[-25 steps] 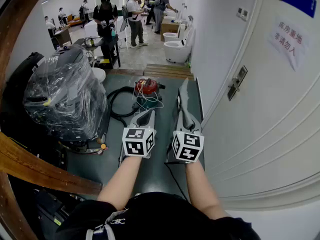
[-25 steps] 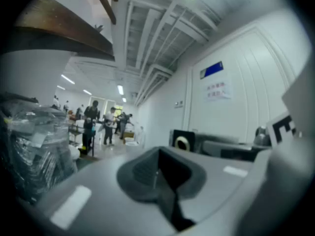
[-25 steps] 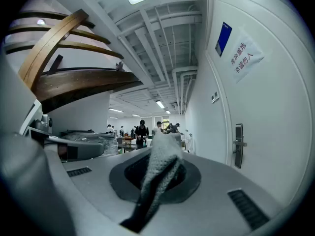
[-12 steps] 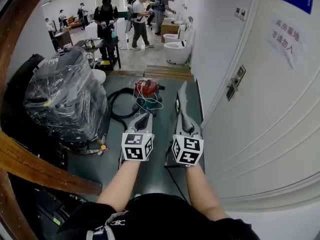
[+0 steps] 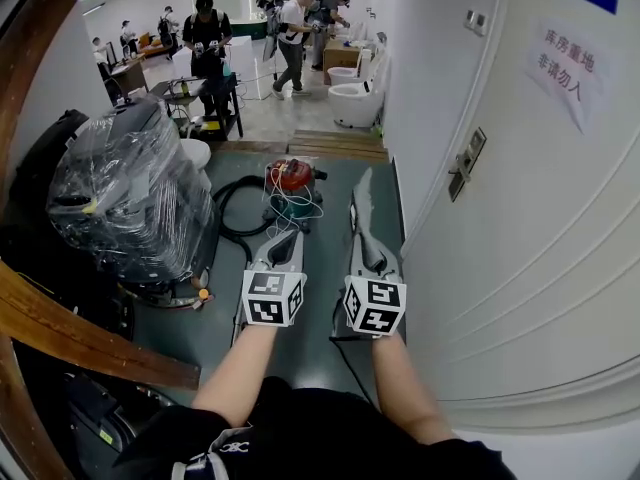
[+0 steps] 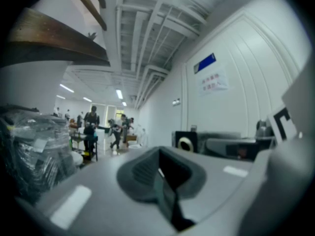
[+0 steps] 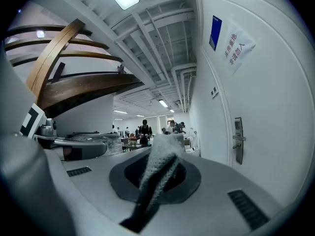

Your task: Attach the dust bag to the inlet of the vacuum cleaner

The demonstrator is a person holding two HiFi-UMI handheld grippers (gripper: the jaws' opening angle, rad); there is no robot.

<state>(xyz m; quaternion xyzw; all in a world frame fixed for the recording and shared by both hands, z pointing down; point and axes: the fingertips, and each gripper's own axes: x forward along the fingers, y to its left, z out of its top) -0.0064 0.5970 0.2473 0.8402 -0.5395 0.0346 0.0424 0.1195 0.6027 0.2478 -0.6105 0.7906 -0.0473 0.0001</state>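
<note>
Below, left hand-held gripper (image 5: 288, 236) and right hand-held gripper (image 5: 372, 255) with dust bag (image 7: 165, 150) retreated

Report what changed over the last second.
Both tools drew slightly back toward the camera, lower in the head view. The left tool stays shut and empty; the right tool stays clamped on the pale dust bag. Behind, a person in a white shirt stepped right. The red vacuum cleaner and the plastic-wrapped machine did not move.

Inlet and bag mouth hiding
White cables (image 5: 297, 203) are partly covering the red vacuum cleaner (image 5: 291, 175); the dust bag (image 5: 365, 208) is showing edge-on; the left gripper view is blurring.
</note>
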